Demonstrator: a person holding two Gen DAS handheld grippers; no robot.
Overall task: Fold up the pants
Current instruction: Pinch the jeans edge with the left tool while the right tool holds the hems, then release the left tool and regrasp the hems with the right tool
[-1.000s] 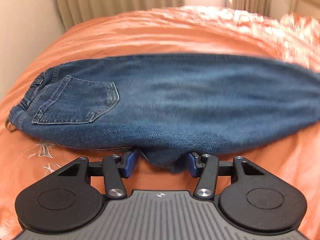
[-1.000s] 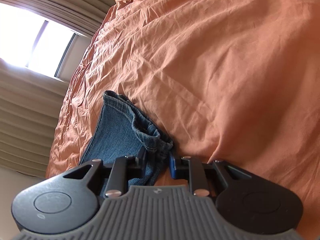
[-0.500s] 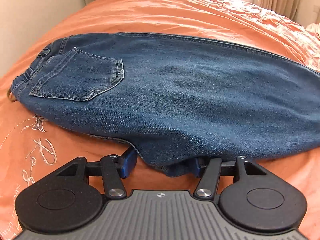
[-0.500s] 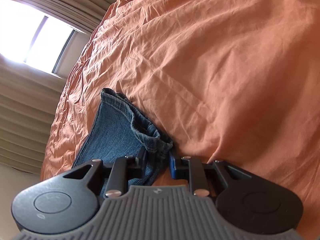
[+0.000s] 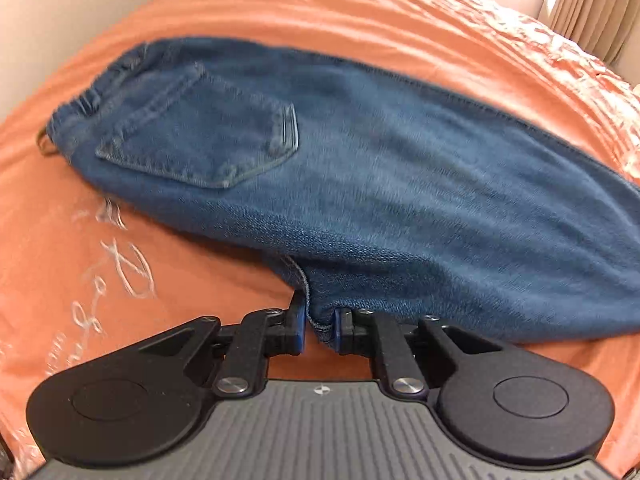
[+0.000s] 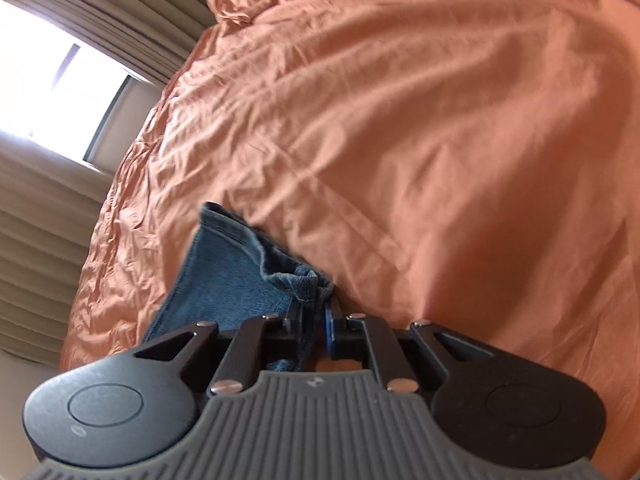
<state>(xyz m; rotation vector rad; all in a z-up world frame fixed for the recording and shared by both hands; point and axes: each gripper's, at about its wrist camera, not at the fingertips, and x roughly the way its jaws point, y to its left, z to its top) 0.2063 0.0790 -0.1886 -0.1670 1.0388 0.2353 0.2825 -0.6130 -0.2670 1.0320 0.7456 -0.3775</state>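
Observation:
Blue denim pants (image 5: 360,168) lie on an orange bedspread (image 5: 120,240), folded lengthwise, back pocket up, waistband at the left. My left gripper (image 5: 319,320) is shut on the crotch edge of the pants at the near side. In the right wrist view, my right gripper (image 6: 314,316) is shut on the bunched hem end of the pants legs (image 6: 240,276), which hangs a little above the bedspread (image 6: 400,140).
White embroidered lettering (image 5: 128,268) is on the bedspread at the near left. A beige wall (image 5: 60,20) stands at the left. Curtains (image 6: 52,208) and a bright window (image 6: 60,92) are beyond the bed.
Both grippers have closed from open onto the pants. The left view has swung left and closer. The right gripper has lifted the hem, which is now bunched between its fingers.

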